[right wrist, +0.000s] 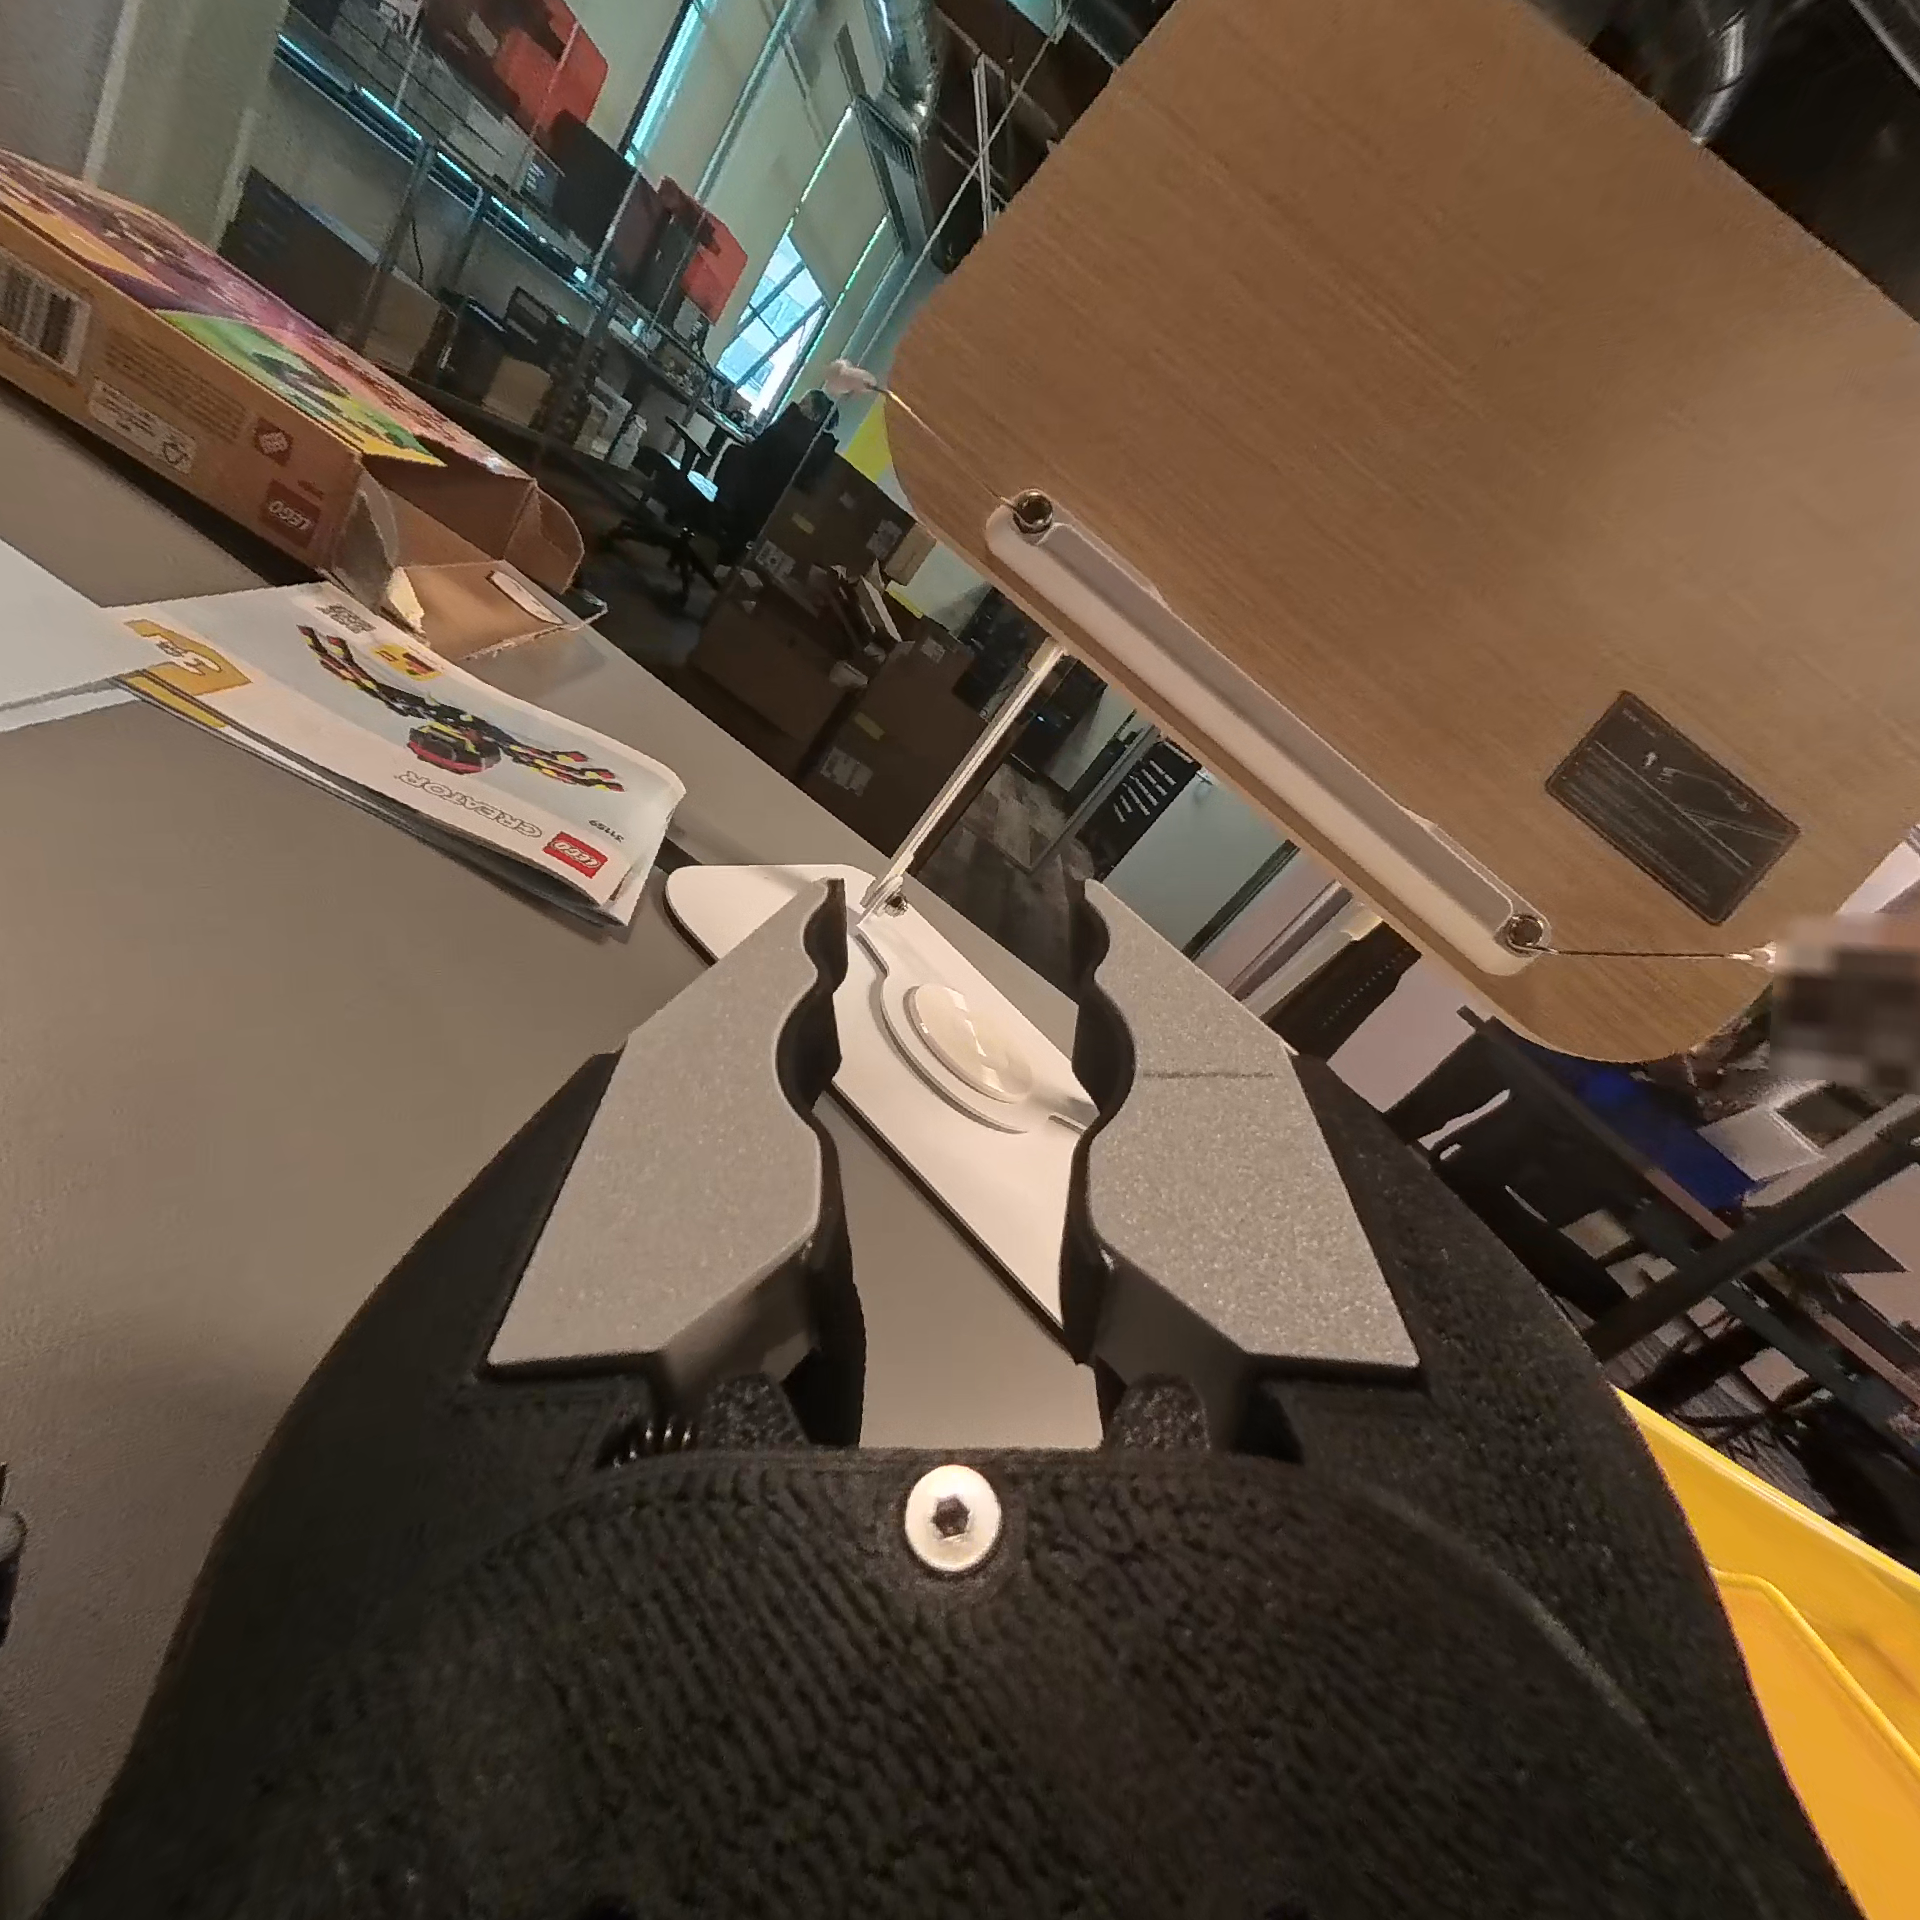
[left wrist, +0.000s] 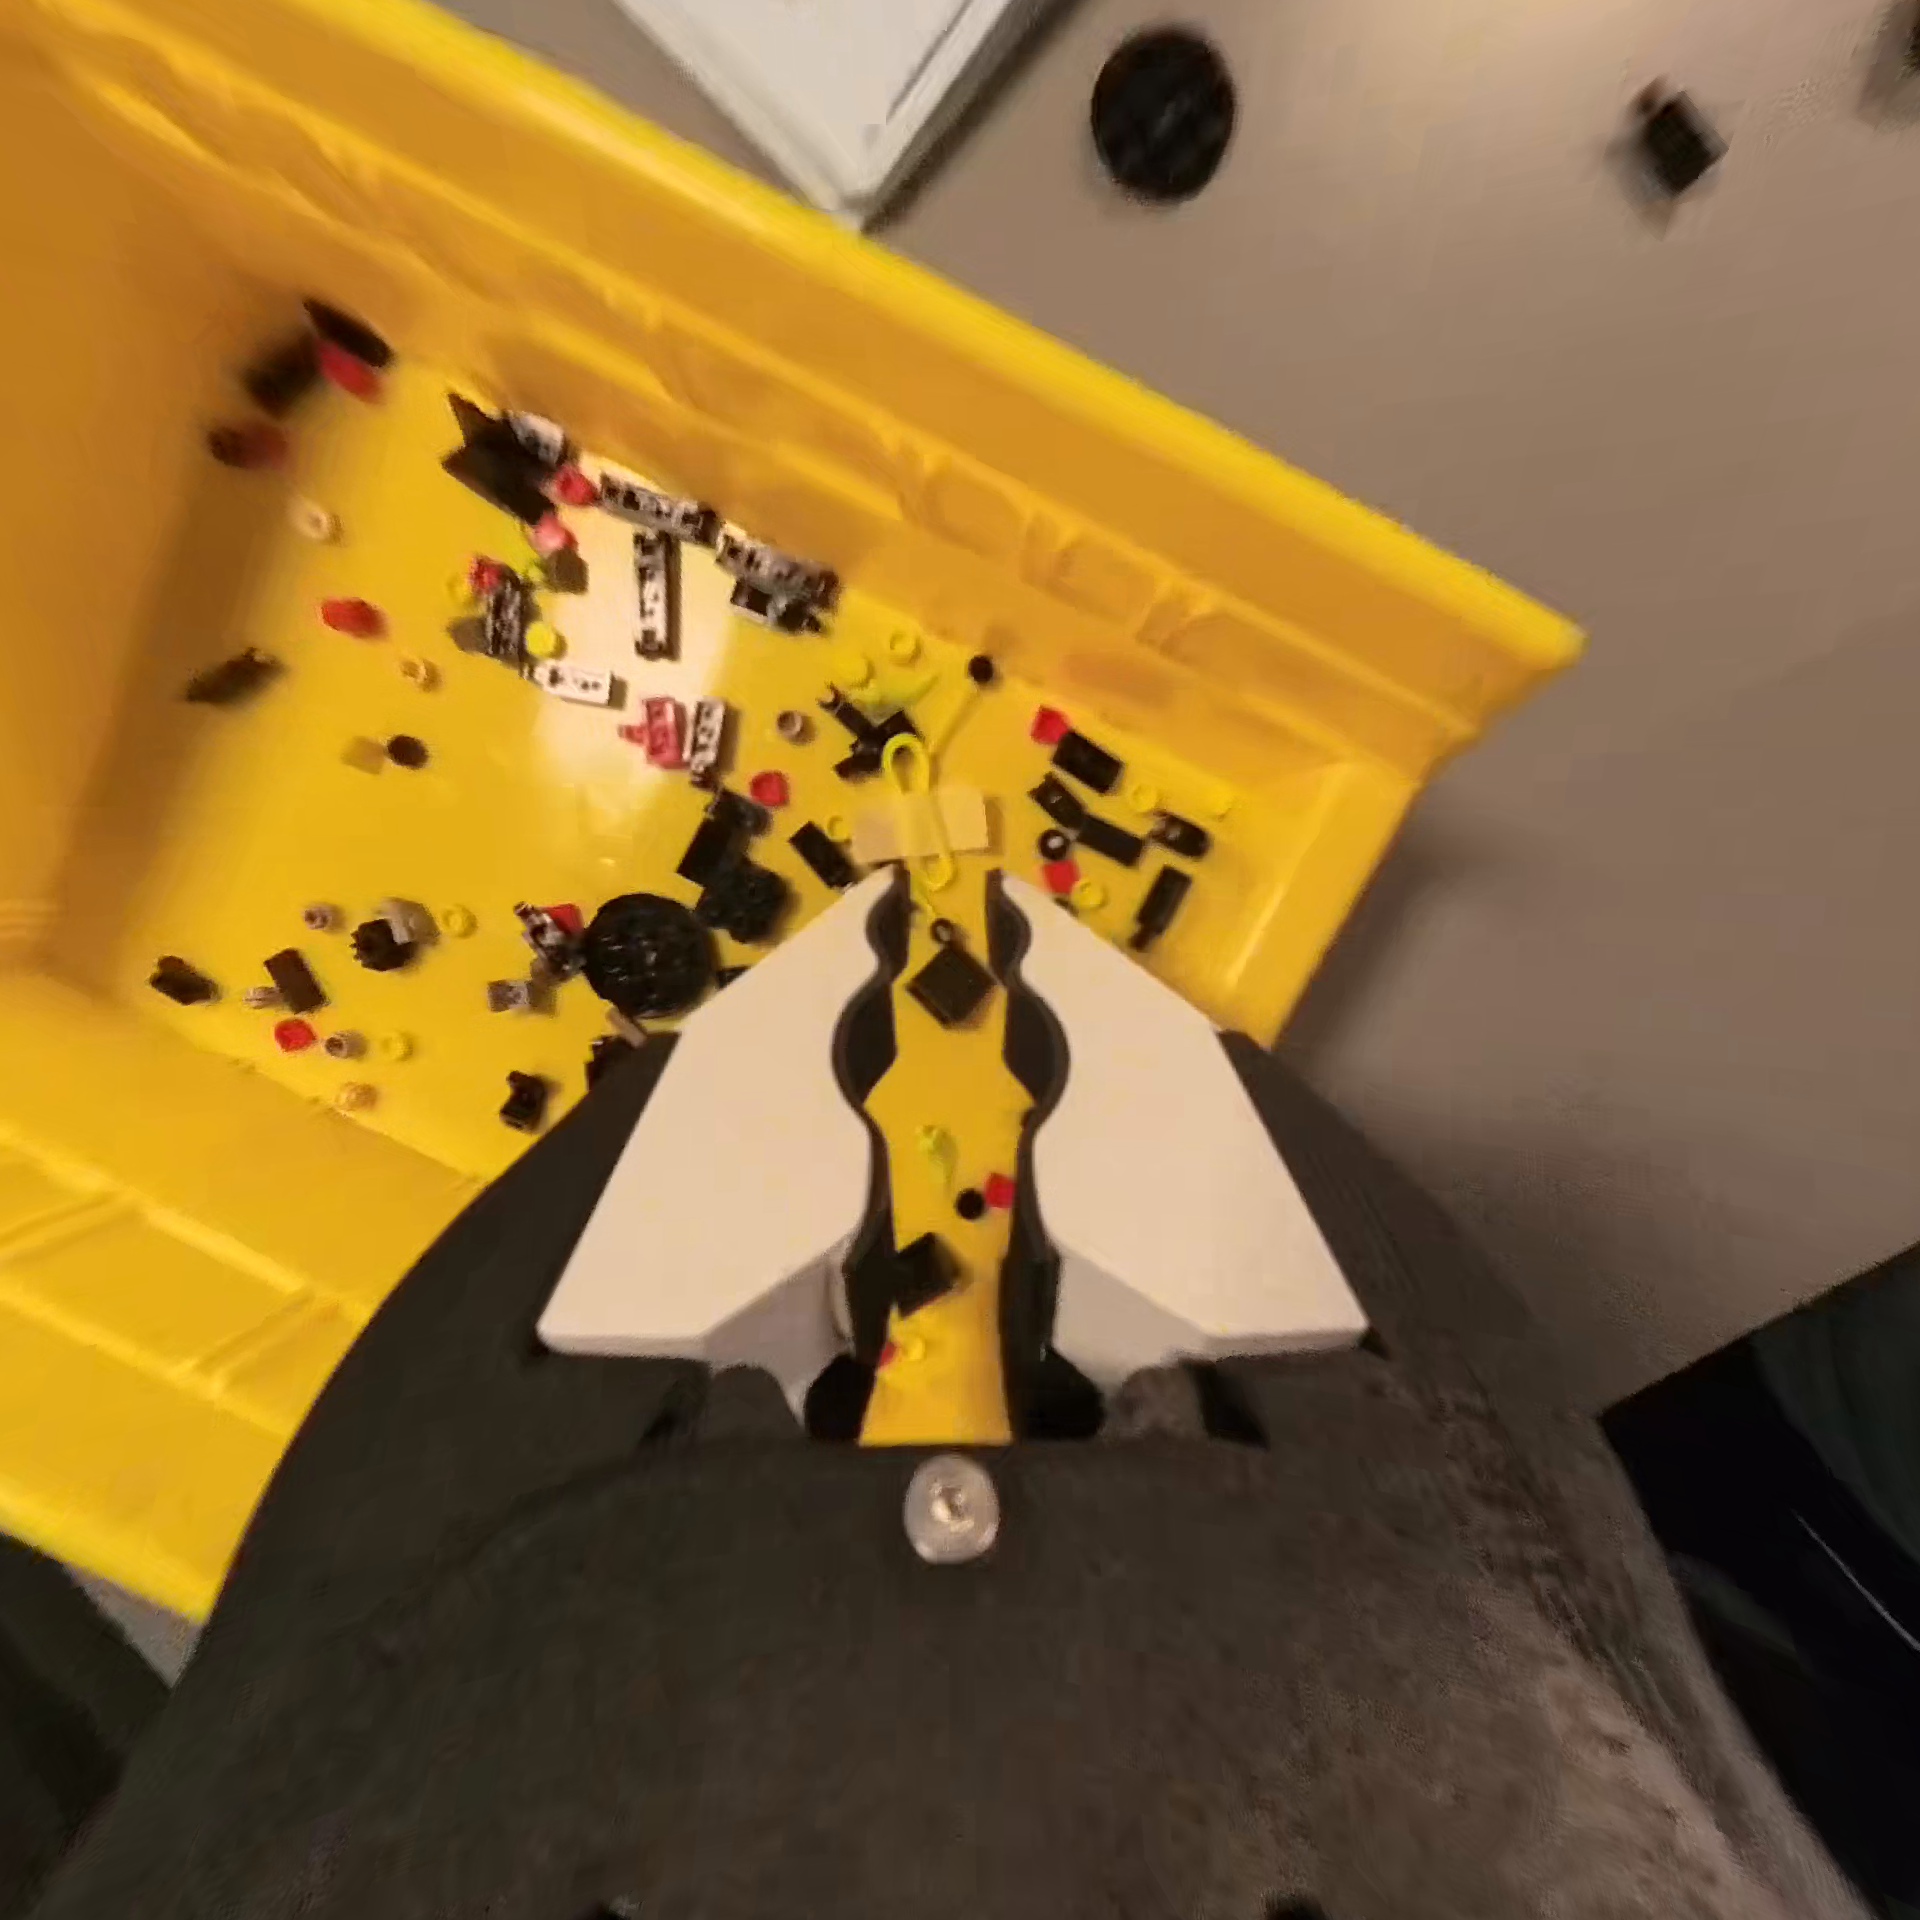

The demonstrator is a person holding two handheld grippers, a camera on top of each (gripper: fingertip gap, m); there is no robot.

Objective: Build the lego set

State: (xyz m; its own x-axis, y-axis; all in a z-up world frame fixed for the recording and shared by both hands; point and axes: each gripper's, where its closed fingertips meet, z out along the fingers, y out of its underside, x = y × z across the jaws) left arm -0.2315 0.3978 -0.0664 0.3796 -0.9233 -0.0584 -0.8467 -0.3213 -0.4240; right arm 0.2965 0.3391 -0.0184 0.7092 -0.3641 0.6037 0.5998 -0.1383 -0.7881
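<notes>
Step in hand: a piece is being sought; the left gripper [left wrist: 943, 894] is held above the yellow bin [left wrist: 1091, 499], its view looking down on the loose parts, and nothing is judged to be assembled yet
Left claw: released a little, a narrow gap being kept between the white fingers [left wrist: 748, 1122], and nothing is grasped in it
Lego parts: scattered over the floor of the yellow bin, mostly small black, red and lime pieces; a black square tile [left wrist: 948, 987] is seen through the gap, and a dark round studded piece [left wrist: 644, 954] lies just left of the fingertips
Taped clip: a lime loop under a strip of pale tape [left wrist: 920, 826] is seen just beyond the fingertips; what it is for cannot be told
Sharpness: the left view is smeared, so small parts cannot be told apart with certainty
Right claw: the right gripper [right wrist: 956, 909] is released wide and empty, held low over the grey table [right wrist: 208, 1039], well away from the parts
In front of the right gripper: a white flat base [right wrist: 966, 1132] with a thin rod bearing a wooden panel [right wrist: 1403, 416]
Instructions: a booklet [right wrist: 436, 748] lies on the table beside the opened box [right wrist: 260, 436]
Next move, as judged: the left gripper would need to be lowered over one chosen piece and closed squarely on it, neighbours being kept out of the gap; the black tile lies flat, so its edges would have to be caught
</notes>
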